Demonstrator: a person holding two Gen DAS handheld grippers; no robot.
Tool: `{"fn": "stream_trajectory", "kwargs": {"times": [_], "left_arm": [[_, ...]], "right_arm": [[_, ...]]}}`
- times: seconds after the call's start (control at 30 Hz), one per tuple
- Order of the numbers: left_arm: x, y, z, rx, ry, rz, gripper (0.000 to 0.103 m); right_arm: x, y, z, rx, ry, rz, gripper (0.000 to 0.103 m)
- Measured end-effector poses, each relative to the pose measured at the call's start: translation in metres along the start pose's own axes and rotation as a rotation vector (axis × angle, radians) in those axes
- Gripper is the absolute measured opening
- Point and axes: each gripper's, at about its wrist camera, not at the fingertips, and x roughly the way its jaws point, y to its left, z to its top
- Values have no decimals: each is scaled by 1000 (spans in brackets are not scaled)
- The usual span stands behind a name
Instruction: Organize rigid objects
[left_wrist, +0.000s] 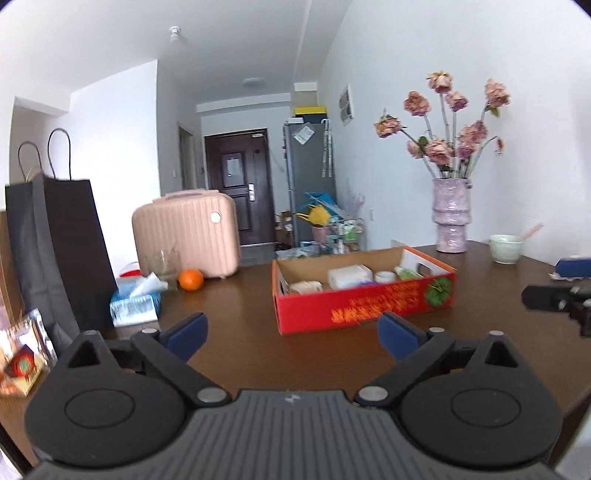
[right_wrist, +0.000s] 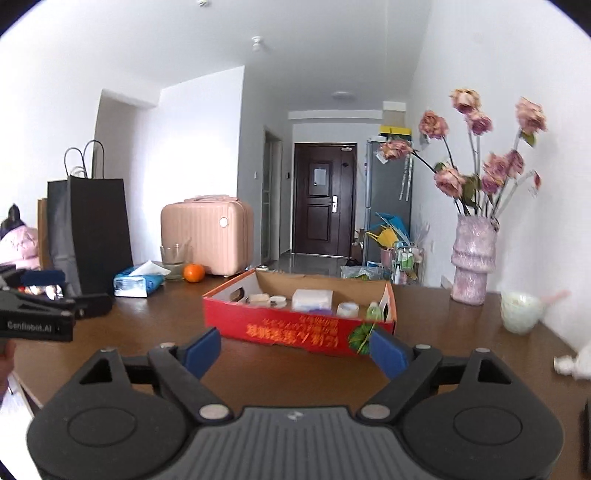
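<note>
A shallow red cardboard box (left_wrist: 364, 308) (right_wrist: 295, 326) sits on the brown table (left_wrist: 240, 332) and holds several small items: a white packet (left_wrist: 350, 277) (right_wrist: 312, 298), tape rolls (right_wrist: 348, 309) and a green item (left_wrist: 408, 274). My left gripper (left_wrist: 291, 338) is open and empty, just in front of the box. My right gripper (right_wrist: 295, 350) is open and empty, close to the box's near wall. An orange (left_wrist: 191, 279) (right_wrist: 194, 273) lies at the back left.
A tissue pack (left_wrist: 135, 302) (right_wrist: 138, 282), a glass (right_wrist: 173, 258), a black paper bag (left_wrist: 62, 254) (right_wrist: 92, 232) and a pink case (left_wrist: 186, 232) stand at the left. A flower vase (left_wrist: 451, 218) (right_wrist: 472, 258) and a pale bowl (left_wrist: 505, 249) (right_wrist: 521, 312) stand at the right by the wall.
</note>
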Motion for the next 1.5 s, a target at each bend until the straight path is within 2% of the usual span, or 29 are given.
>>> {"fn": "stream_trajectory", "kwargs": {"times": [0.13, 0.23, 0.4, 0.5, 0.57, 0.9, 1.5], "left_arm": [[-31, 9, -23, -16, -21, -33, 103], [-49, 13, -37, -27, -35, -21, 103], [-82, 10, -48, -54, -42, -2, 103], [-94, 3, -44, -13, -75, -4, 103], [-100, 0, -42, -16, -93, -11, 103], [-95, 3, -43, -34, -52, -8, 103], [-96, 4, -45, -36, -57, -18, 103]], "right_arm": [[-24, 17, -35, 64, 26, -41, 87], [-41, 30, -54, 97, 18, -58, 87], [-74, 39, -58, 136, -23, -89, 88], [-95, 43, -60, 161, -28, -82, 89], [-105, 45, -62, 163, -46, -77, 93], [-101, 53, -60, 151, -28, -54, 96], [-102, 60, -57, 136, -31, -46, 96]]}}
